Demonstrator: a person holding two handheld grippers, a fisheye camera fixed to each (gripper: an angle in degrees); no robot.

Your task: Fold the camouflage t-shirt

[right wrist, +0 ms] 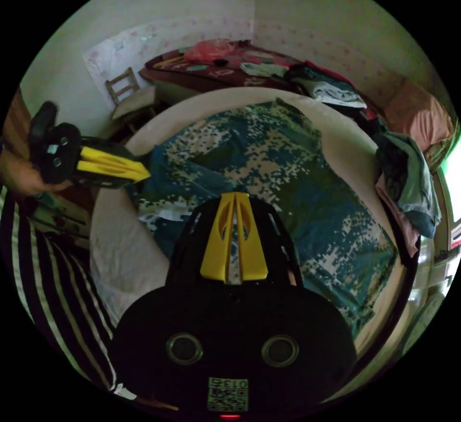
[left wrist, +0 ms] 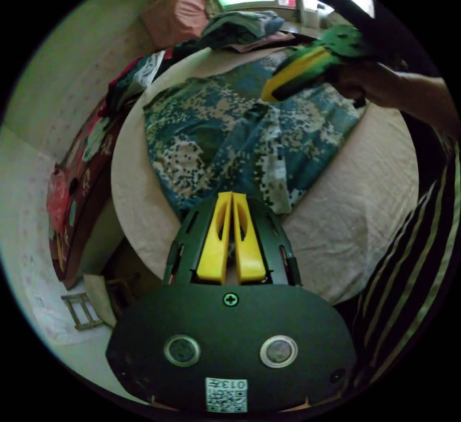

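camouflage t-shirt (left wrist: 225, 138) spread on round table (left wrist: 365, 220), mid-frame | left gripper (left wrist: 232, 196) closed, empty, at near hem | right gripper (right wrist: 235, 197) closed, empty, over shirt middle, nearer

Both views look down from opposite sides; sharing the t-shirt (left wrist: 230, 138).

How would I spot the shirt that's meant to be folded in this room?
Find the round table with its pale cloth, beside the bed. The camouflage shirt lies spread over the tabletop. Its blue, green and white pixel pattern sets it apart from the plain clothes heaped at the table's edge.
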